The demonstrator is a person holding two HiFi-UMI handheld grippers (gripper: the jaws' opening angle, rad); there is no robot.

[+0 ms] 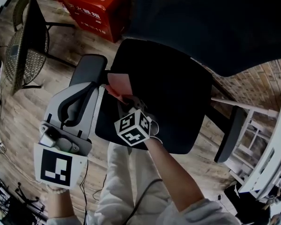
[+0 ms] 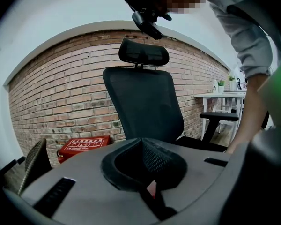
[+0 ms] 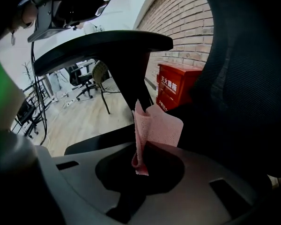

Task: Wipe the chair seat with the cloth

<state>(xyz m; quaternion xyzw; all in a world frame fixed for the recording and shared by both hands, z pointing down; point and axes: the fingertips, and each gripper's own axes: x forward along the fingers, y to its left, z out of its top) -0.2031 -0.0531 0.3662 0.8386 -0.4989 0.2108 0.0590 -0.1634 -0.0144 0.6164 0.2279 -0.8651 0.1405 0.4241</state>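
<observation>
Cloth [image 3: 155,125] is clamped in the right gripper's [image 1: 124,96] jaws, right at the chair seat's [image 1: 178,97] edge by the armrest [image 1: 90,67], so most of the seat is spread off to that tool's right; left gripper [image 1: 94,86] is held closed, empty, on its left.

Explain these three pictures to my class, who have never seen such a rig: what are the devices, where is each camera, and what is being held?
There is no robot here: a person holds a two-jaw gripper in each hand. The head view comes from a camera on the person's head, looking down at a black chair seat. The other two cameras ride on the grippers and look along their jaws. The right gripper pinches a pink cloth at the seat's edge, near an armrest; its own view shows the jaws shut on the cloth. The left gripper is at the lower left; its jaws look closed and seemingly empty. A red box and a wicker chair stand on the wooden floor.
</observation>
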